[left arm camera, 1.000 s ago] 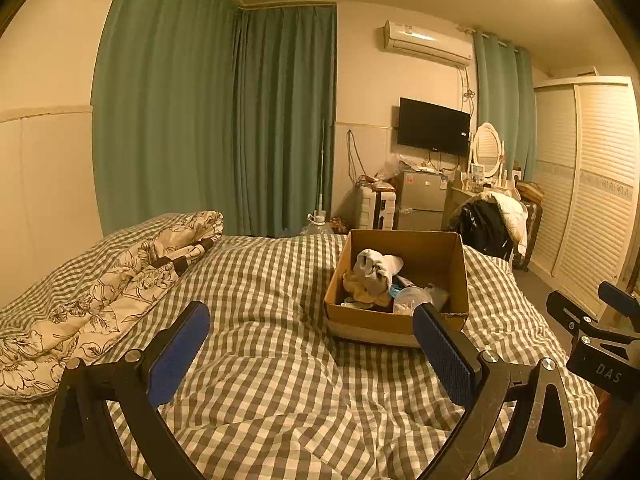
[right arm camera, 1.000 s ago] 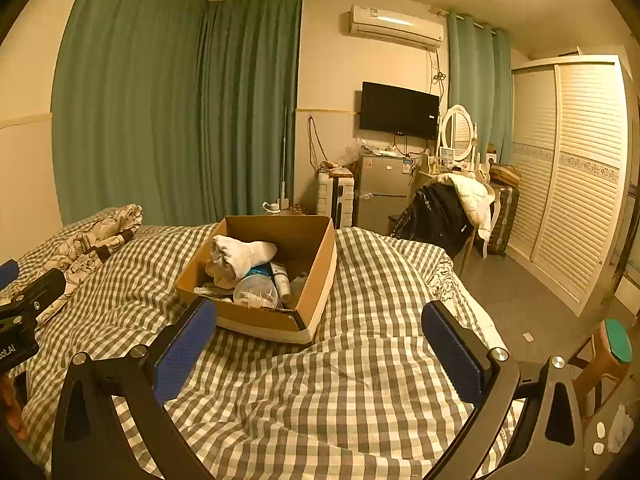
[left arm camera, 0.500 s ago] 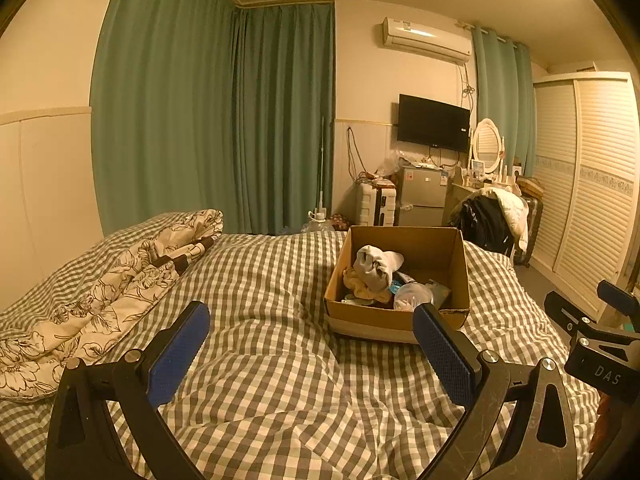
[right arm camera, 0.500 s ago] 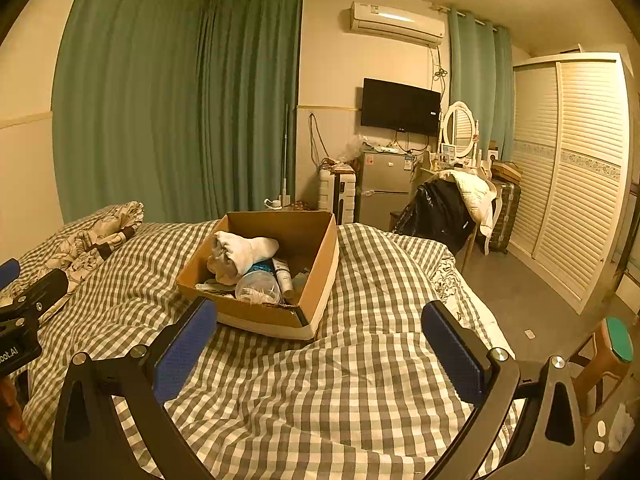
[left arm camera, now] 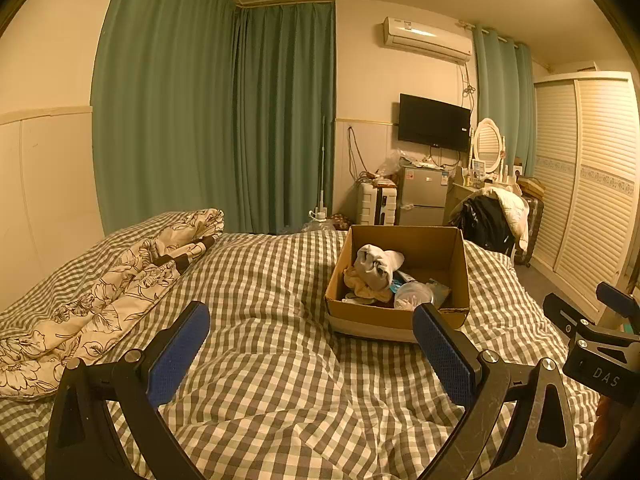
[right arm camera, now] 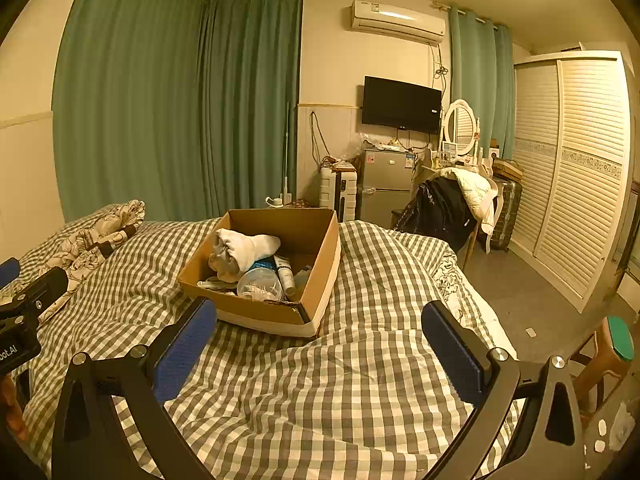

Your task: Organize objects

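The left hand-held gripper [left arm camera: 310, 344] hangs spread wide and empty over the checked bed [left arm camera: 280, 380]; the right hand-held gripper [right arm camera: 318, 340] likewise, its body reading "DAS" in the left view. Ahead of both, nearer the right one, sits the cardboard box [right arm camera: 280, 312] holding a white sock [right arm camera: 248, 250], tubes and a clear lidded cup [right arm camera: 259, 284].

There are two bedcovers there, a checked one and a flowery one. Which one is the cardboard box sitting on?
The checked cover. The cardboard box rests on it mid-bed, while the flowery cover lies bunched apart at the left.
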`<state>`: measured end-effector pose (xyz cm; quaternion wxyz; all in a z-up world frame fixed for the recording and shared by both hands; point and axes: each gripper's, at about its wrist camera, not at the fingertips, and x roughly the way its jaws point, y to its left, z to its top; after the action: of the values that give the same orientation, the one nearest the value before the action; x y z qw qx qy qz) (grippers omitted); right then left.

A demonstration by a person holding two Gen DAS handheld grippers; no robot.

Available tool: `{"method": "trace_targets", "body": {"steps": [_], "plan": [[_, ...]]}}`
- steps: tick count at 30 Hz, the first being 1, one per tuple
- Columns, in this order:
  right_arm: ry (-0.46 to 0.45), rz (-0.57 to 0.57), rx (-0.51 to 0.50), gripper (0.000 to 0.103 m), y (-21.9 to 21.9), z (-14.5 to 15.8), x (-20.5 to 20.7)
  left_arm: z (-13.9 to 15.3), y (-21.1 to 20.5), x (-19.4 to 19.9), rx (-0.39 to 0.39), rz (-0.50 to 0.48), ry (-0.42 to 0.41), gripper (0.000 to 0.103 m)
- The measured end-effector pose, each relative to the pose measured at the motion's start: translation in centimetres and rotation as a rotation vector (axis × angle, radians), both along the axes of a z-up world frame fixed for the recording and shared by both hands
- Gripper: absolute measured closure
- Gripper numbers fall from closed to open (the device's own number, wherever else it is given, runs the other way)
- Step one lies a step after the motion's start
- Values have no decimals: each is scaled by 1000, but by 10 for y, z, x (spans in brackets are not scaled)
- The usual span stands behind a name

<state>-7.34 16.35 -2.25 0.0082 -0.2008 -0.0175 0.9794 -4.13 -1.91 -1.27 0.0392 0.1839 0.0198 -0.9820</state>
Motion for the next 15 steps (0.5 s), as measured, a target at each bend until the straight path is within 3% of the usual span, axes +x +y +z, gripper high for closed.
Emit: {"method": "trace_targets", "body": {"steps": [15], "plan": [[-12,8,2,0,-6,-4,-1,-1,0,1,-5,-2,-5,0]]}}
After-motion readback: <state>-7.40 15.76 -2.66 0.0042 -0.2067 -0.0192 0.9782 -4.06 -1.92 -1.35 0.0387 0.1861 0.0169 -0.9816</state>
